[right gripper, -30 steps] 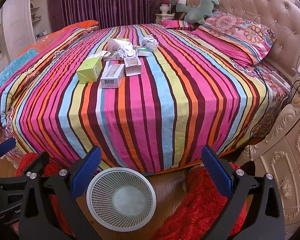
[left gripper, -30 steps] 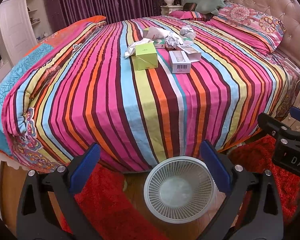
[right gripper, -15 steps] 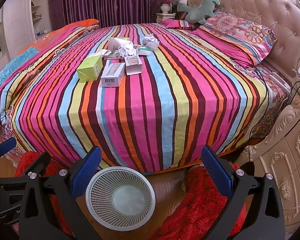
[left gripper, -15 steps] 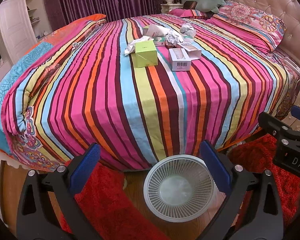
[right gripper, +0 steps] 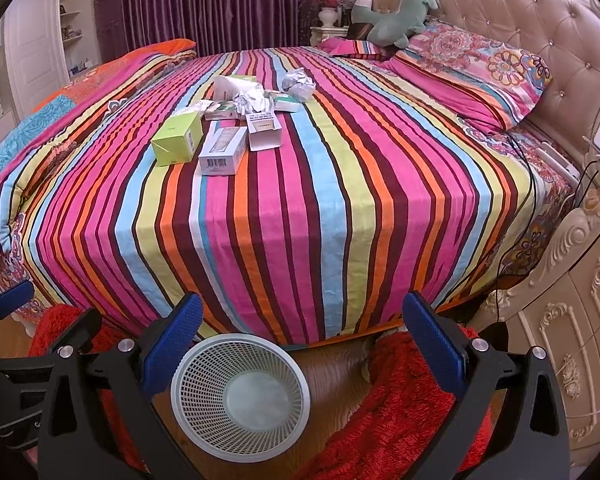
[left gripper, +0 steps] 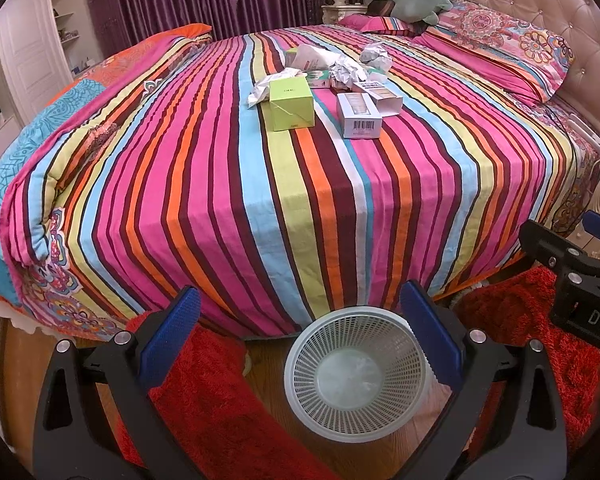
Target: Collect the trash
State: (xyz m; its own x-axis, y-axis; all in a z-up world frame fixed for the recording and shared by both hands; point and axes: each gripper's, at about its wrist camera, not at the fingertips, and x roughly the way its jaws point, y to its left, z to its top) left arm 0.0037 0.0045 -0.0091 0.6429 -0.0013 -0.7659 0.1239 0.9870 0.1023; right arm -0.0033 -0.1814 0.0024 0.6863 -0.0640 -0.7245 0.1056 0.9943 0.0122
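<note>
Striped bed (left gripper: 300, 200) with a trash cluster

A lime-green box (left gripper: 291, 105), white barcode box (left gripper: 359, 115), open white carton (left gripper: 380, 94) and crumpled paper balls (left gripper: 348, 72) lie mid-bedspread.

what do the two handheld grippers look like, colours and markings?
Both share one design: black plastic frames with triangular cut-outs, silver screw heads at the joints, and flat blue pads on the two fingers. Left gripper, right gripper. The left wrist view also catches the right gripper from the side, with white lettering "DAS" cut off by the frame edge. No cables, hands or sleeves show.
</note>
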